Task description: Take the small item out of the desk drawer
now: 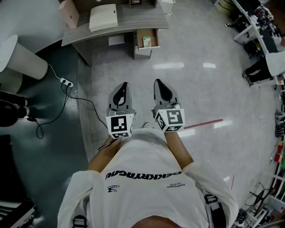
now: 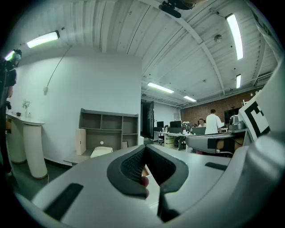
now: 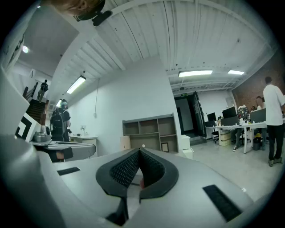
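Note:
The grey desk point(image 1: 133, 21) stands at the far end of the floor in the head view. Its drawer point(image 1: 138, 41) is pulled open under the right end. A small green and white item point(image 1: 147, 42) lies inside the drawer. I hold both grippers at chest height, well short of the desk and pointing at it. The left gripper point(image 1: 122, 85) is shut with nothing between its pads. The right gripper point(image 1: 159, 83) is shut and empty as well. In the gripper views the left gripper point(image 2: 144, 148) and right gripper point(image 3: 139, 151) show their tips meeting.
A cream flat box point(image 1: 103, 17) and a pink box point(image 1: 69, 12) sit on the desk. A shelf unit point(image 2: 109, 129) stands behind it. A white pedestal point(image 1: 22, 60) is at left, with a power strip point(image 1: 67, 82) and cable on the floor. People stand at office desks point(image 3: 236, 129) to the right.

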`<state>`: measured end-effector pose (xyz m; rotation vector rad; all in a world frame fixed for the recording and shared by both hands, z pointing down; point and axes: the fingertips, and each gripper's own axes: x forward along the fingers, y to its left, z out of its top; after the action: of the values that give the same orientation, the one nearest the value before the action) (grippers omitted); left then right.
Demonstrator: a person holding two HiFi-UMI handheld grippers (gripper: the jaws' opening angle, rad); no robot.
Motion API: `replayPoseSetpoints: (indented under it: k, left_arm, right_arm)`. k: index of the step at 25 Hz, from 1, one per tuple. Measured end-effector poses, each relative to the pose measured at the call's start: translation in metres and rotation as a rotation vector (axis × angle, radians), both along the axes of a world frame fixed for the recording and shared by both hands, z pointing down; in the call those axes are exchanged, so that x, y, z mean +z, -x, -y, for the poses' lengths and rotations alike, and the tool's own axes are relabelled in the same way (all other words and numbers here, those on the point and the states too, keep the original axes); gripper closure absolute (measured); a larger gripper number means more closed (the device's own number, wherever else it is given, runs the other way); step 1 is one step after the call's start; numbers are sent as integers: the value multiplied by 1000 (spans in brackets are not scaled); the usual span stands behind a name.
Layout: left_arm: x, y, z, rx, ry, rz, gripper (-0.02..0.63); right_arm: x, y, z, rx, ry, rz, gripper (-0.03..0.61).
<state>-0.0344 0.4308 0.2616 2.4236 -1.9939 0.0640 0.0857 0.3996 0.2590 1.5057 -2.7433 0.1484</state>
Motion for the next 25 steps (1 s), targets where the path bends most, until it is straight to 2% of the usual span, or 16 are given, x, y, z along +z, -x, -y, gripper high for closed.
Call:
replayPoseSetpoints:
  k: [15,25]
  left_arm:
    - [17,-61,0,-21,40,19,598]
    - [37,-78,19,-20,83,6,598]
  right_arm:
    - [8,-47,2,-46,3,25,548]
    - [29,-65,21,-45,53,17,548]
